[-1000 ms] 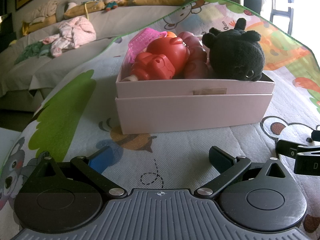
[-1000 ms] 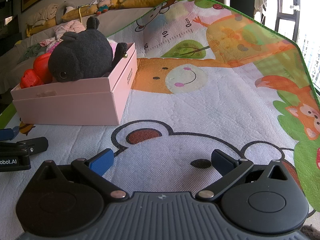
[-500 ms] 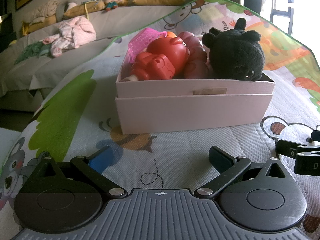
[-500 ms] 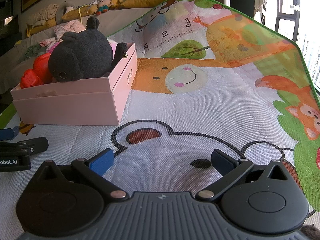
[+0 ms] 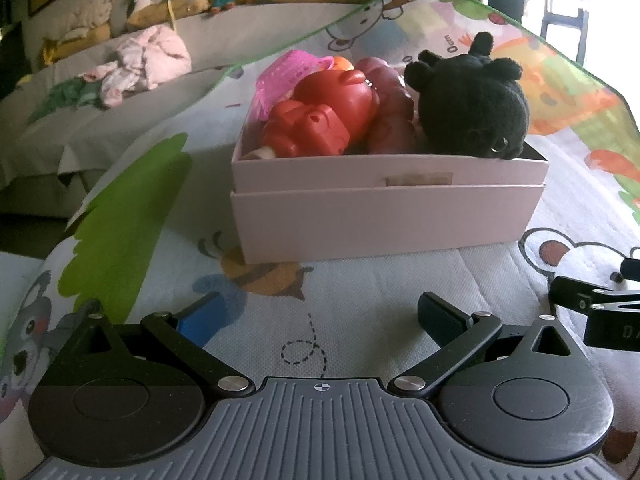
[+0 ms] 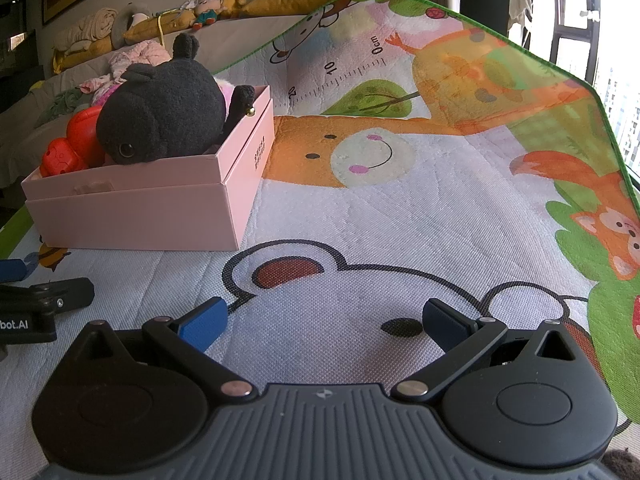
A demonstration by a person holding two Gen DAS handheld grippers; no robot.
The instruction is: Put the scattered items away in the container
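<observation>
A pink box (image 5: 384,216) (image 6: 132,216) stands on the cartoon play mat. Inside it lie a black plush toy (image 5: 472,100) (image 6: 164,116), red plastic toys (image 5: 320,120) (image 6: 68,148), a dark red toy (image 5: 388,96) and a pink comb-like piece (image 5: 280,80). My left gripper (image 5: 320,320) rests low on the mat in front of the box, open, nothing between its fingers. Open too is my right gripper (image 6: 324,320), which sits on the mat to the right of the box, empty. Each gripper's tip shows at the edge of the other's view.
The play mat (image 6: 400,200) spreads far to the right, with a green border and a raised far edge. A grey sofa (image 5: 100,128) with clothes, cushions and small dolls runs behind and to the left. A bright window (image 6: 580,32) lies at right.
</observation>
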